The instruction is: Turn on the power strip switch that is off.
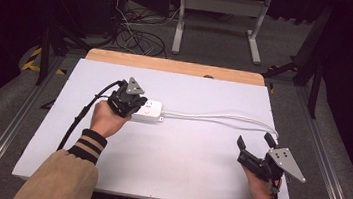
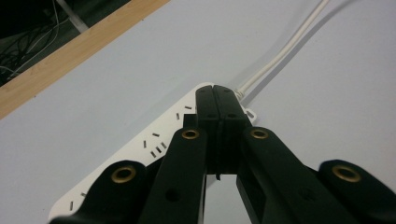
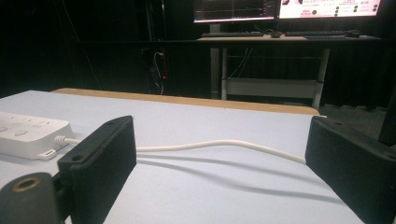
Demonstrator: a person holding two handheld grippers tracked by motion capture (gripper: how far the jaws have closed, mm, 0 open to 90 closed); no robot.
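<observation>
A white power strip lies left of centre on the white table top. Its white cable runs off to the right. My left gripper is over the strip's left end, held in a hand with a striped cuff. In the left gripper view its jaws are shut together, tips over the power strip near where the cable leaves it; nothing sits between them. My right gripper stands open near the front right, just short of the cable. In its own view the right gripper frames the cable, with the strip at far left.
A wooden strip borders the table's far edge. Beyond it stand a white desk frame and tangled floor cables. Monitors glow on a far desk. Metal rails run along both sides of the table.
</observation>
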